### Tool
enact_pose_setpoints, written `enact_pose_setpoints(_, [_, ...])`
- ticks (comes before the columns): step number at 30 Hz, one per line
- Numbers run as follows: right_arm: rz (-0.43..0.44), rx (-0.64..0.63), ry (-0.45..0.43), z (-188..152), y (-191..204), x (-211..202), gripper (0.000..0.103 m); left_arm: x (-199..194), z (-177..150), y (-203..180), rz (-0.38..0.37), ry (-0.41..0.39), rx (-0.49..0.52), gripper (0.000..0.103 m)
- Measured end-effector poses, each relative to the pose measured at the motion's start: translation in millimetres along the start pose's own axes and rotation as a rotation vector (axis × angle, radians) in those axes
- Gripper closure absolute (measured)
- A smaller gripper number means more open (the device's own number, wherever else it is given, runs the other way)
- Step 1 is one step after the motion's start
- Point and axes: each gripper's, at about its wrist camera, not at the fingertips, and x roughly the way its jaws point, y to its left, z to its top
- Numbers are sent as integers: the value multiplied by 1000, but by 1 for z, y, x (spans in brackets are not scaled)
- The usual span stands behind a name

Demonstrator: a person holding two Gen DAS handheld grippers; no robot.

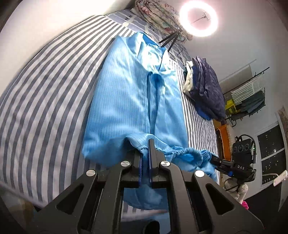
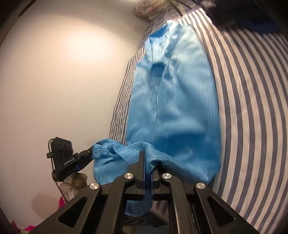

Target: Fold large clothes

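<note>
A large light-blue pinstriped garment (image 1: 126, 93) lies lengthwise on the striped bed (image 1: 45, 100), collar at the far end. My left gripper (image 1: 145, 145) is shut on its near hem, which is lifted off the bed, and cloth hangs down between and below the fingers. In the same view my right gripper (image 1: 216, 161) is off to the right, shut on the gathered edge of the same hem. In the right wrist view the garment (image 2: 176, 100) stretches away, my right gripper (image 2: 147, 160) is shut on the raised hem, and the left gripper (image 2: 89, 152) pinches the gathered edge at the left.
A pile of folded clothes topped by a dark navy quilted piece (image 1: 207, 90) sits on the bed right of the garment. A floral quilt (image 1: 158, 16) and a lit ring light (image 1: 198, 18) are at the far end. A clothes rack (image 1: 248, 95) stands beyond the bed. A pale wall (image 2: 63, 72) borders the bed's other side.
</note>
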Motion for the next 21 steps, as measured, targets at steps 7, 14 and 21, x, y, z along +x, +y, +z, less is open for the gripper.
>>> enact_pose_setpoints(7, [-77, 35, -9, 58, -23, 30, 102, 41, 45, 10, 46, 13, -18, 101])
enact_pose_setpoints(14, [-145, 67, 36, 78, -54, 67, 102, 91, 67, 33, 93, 62, -62, 101])
enact_pose_setpoints(21, [-115, 113, 64, 87, -72, 73, 67, 110, 76, 40, 109, 101, -93, 93])
